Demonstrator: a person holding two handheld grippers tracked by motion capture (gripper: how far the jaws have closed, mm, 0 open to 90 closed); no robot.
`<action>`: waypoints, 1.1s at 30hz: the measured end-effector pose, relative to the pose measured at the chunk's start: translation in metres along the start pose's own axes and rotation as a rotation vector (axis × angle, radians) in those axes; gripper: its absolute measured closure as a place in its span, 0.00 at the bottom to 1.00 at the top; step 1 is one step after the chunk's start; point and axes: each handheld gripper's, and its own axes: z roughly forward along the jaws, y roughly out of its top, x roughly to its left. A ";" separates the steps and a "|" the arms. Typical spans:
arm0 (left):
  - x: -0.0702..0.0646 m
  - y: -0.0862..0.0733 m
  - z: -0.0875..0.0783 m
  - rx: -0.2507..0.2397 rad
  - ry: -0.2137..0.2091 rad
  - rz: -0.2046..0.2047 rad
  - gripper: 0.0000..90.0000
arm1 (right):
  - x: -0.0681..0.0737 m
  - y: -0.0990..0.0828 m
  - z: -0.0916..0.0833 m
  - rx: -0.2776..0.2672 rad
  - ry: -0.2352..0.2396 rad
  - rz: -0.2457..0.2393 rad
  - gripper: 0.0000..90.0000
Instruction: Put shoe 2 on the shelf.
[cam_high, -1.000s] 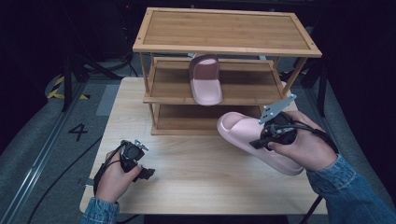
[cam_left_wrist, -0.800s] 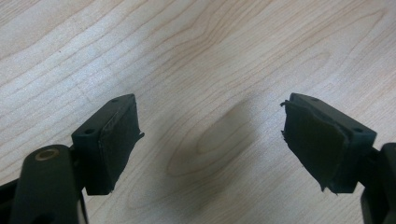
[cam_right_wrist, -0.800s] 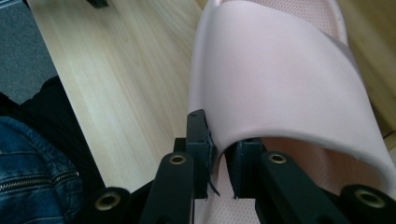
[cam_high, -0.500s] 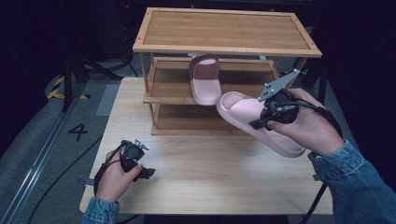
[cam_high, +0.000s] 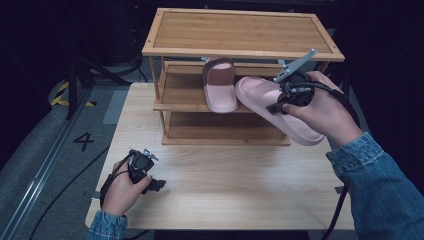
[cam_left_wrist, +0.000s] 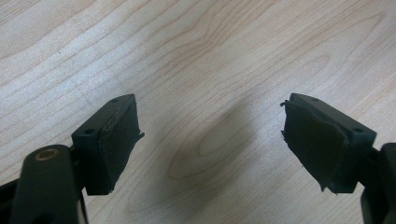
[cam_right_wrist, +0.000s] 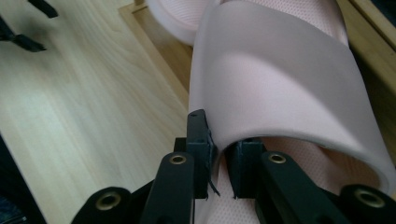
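While the right tongs (cam_high: 280, 102) clench the strap of a pink slipper (cam_high: 272, 107), raised before the rack (cam_high: 240, 52) beside its shelved mate (cam_high: 220, 85), the left tongs (cam_high: 150, 182) rest released on the near-left tabletop (cam_high: 240, 185), hand curled.

The pink slide (cam_high: 265, 102) is a chunky foam sandal with a wide strap, pinched at the strap edge and hanging in the air, toe tilted toward the middle shelf (cam_high: 180, 95) of the bamboo rack. Its twin (cam_high: 220, 85) already sits on that shelf, toe pointing out over the front edge, just left of the held one.
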 end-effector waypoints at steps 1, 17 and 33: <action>0.000 0.000 0.000 0.005 0.004 0.002 0.21 | -0.002 0.001 0.001 -0.001 -0.007 0.000 0.90; -0.004 0.002 0.006 0.029 0.012 0.024 0.21 | -0.023 0.001 0.037 -0.016 -0.139 -0.022 0.90; -0.006 0.009 0.010 0.038 0.014 0.040 0.21 | -0.037 -0.006 0.052 -0.087 -0.244 -0.063 0.66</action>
